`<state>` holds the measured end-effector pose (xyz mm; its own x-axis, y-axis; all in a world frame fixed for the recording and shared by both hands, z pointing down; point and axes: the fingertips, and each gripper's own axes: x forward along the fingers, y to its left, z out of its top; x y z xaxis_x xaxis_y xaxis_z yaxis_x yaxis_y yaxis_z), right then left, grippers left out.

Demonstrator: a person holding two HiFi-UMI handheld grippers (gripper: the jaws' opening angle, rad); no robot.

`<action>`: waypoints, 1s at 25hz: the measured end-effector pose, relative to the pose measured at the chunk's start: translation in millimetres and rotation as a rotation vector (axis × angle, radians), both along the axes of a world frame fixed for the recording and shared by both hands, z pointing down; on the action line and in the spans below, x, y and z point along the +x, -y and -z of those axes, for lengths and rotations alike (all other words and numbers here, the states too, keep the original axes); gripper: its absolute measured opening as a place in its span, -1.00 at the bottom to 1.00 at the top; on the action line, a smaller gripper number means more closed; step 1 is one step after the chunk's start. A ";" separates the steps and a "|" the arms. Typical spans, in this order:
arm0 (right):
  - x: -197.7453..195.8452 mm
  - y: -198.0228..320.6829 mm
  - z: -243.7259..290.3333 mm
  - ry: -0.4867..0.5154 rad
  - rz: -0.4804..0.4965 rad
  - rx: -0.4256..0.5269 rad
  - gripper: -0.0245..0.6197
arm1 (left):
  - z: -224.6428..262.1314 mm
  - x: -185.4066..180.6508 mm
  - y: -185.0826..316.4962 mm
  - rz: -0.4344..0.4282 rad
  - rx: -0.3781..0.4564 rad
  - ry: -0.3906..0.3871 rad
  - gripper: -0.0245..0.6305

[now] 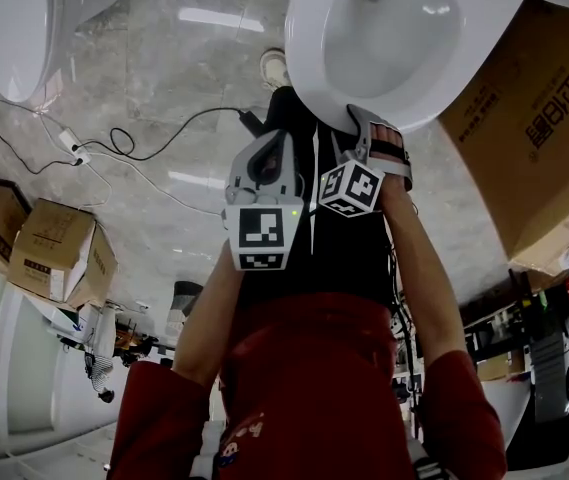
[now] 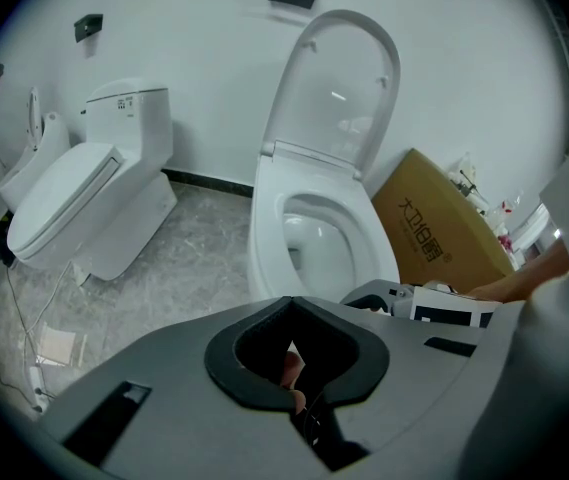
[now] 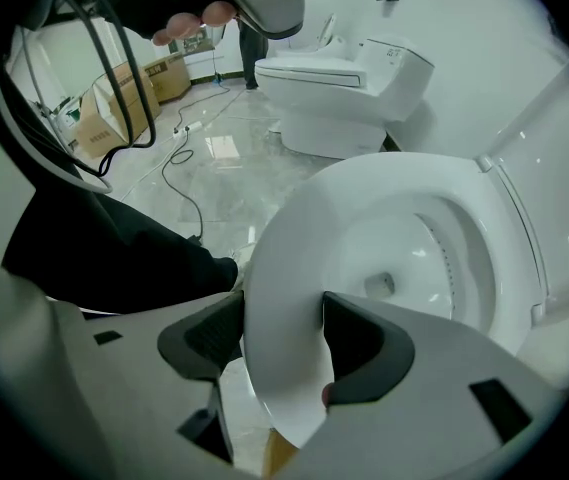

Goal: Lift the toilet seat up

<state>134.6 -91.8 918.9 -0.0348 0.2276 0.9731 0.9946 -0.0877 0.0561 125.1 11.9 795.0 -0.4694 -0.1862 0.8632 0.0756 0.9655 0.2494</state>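
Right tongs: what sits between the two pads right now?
The toilet seat's front rim, straddled by the right tongs; the right gripper view shows it.

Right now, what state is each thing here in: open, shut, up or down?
Toilet lid: raised upright.
Toilet seat: down on the bowl.
Right fingers: open, astride the seat's front edge.
Left fingers: shut, empty.
Second toilet: lid closed.
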 end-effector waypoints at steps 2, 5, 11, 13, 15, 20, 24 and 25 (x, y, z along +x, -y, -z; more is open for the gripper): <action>-0.9 0.0 -0.6 -0.015 -0.002 0.003 -0.23 | 0.0 -0.3 0.9 0.000 0.001 0.003 -0.90; -0.8 -0.5 -0.2 -0.022 -0.002 0.007 -0.23 | 0.8 0.7 1.6 -0.001 0.001 0.005 -0.90; -1.2 -0.5 0.2 -0.013 -0.011 0.026 -0.23 | 5.7 -2.3 -0.4 -0.005 -0.007 0.010 -0.90; -1.0 -0.7 0.6 -0.014 -0.010 0.032 -0.23 | 8.3 -4.5 -1.6 -0.006 -0.009 0.014 -0.90; -0.8 0.7 2.1 -0.017 -0.008 0.037 -0.23 | 11.7 -7.1 -2.2 -0.006 -0.012 0.021 -0.90; 0.0 0.5 8.5 -0.027 -0.008 0.047 -0.23 | 19.9 -12.7 -8.4 -0.007 -0.022 0.036 -0.90; 0.1 0.8 13.0 -0.037 -0.007 0.053 -0.23 | 25.2 -17.4 -10.2 -0.010 -0.025 0.048 -0.90; 0.2 0.7 14.1 -0.038 -0.007 0.054 -0.23 | 26.6 -18.6 -10.6 -0.011 -0.026 0.051 -0.90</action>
<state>134.8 -92.5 904.8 0.0012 0.1742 0.9847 0.9965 -0.0829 0.0134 106.6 22.5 768.4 -0.5112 -0.1694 0.8426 0.0531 0.9723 0.2277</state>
